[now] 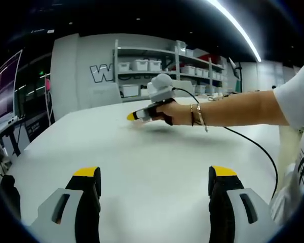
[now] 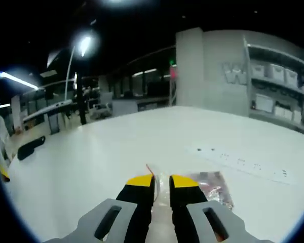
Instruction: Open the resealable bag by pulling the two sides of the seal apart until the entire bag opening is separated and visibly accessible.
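The right gripper (image 2: 161, 183), jaws nearly closed, pinches the near edge of the resealable bag (image 2: 209, 185), which lies flat on the white table (image 2: 116, 147), its reddish contents blurred. The left gripper (image 1: 155, 178) gapes wide, holding nothing, above the table. Shelves of bins (image 1: 142, 65) stand beyond the table.

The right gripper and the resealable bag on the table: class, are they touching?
Cannot tell. In the right gripper view the right gripper has nearly closed jaws at the edge of the resealable bag, but no contact or gap shows plainly.

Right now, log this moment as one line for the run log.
left gripper: open, over bare table | right gripper: fingers nearly closed at resealable bag edge, grip unclear | bag flat on table, opening not visibly separated
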Available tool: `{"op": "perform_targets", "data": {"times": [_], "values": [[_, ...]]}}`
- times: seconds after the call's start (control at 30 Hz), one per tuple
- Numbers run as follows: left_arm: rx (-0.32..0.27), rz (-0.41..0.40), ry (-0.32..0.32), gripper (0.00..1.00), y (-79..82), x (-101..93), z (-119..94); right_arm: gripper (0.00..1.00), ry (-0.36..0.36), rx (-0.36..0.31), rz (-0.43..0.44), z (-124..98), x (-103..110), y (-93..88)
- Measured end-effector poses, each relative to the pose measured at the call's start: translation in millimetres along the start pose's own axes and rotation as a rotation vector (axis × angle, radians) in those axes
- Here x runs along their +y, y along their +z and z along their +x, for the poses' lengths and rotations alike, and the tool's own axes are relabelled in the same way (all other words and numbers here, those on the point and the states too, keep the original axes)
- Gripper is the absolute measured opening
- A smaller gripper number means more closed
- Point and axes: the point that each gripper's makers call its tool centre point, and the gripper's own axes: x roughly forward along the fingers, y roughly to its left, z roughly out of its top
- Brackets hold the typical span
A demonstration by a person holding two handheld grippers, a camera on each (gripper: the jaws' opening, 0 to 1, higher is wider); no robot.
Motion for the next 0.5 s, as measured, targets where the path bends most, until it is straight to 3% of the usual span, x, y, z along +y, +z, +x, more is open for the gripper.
{"op": "perform_targets", "data": {"times": [0.5], "values": [[-0.011,-0.007,0.007,0.87,0.2,1.4,-2.0,0.25,0.017,-0.023,-0.066,-5.8,2.4,4.1]]}}
